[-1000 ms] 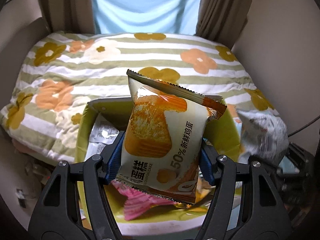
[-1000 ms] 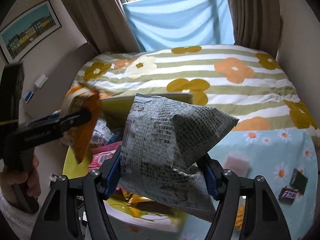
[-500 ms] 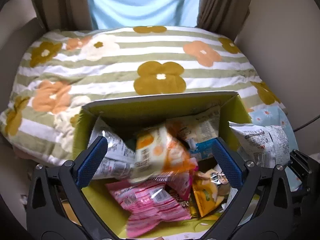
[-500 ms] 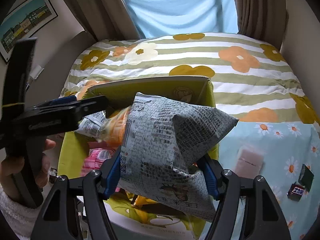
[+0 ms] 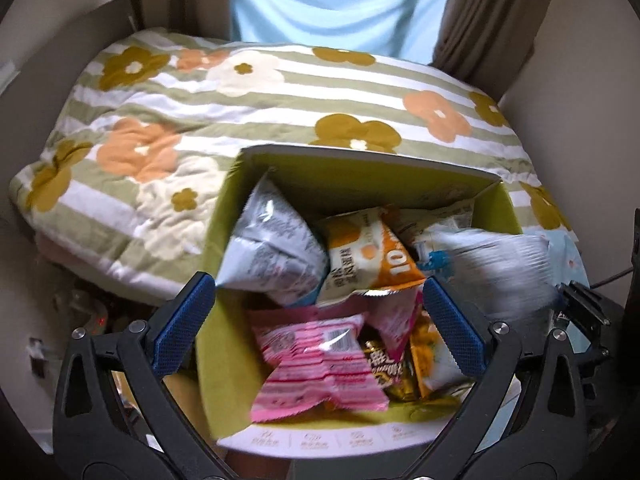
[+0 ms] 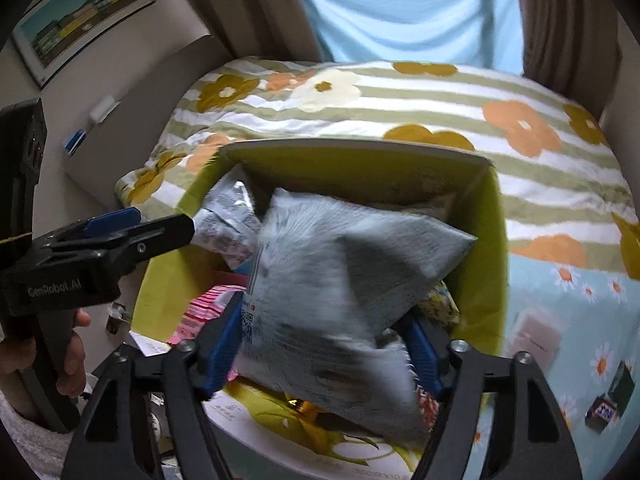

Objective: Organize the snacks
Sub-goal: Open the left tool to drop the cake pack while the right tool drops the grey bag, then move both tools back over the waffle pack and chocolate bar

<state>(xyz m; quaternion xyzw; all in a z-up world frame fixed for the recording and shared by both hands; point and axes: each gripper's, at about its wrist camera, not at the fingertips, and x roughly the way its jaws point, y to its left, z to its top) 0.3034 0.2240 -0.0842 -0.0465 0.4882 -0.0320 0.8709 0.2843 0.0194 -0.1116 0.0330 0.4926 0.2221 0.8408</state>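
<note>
green box (image 5: 224, 216) sitting on the flowery bed quilt (image 5: 160, 120), stuffed with a pink packet (image 5: 316, 364), orange cake packet (image 5: 372, 256) and more, left tongs (image 5: 320, 324) wide and empty above it, right tongs (image 6: 324, 344) opening, blurry grey bag (image 6: 340, 280) between them over the box

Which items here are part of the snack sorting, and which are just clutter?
Job:
- green box
- grey newsprint bag between the opening right gripper jaws
- orange cake packet, pink packet in the box, under the open, empty left gripper
- dark candy bars on the blue sheet

Lying about:
- floral quilt
- curtains
- framed picture
</note>
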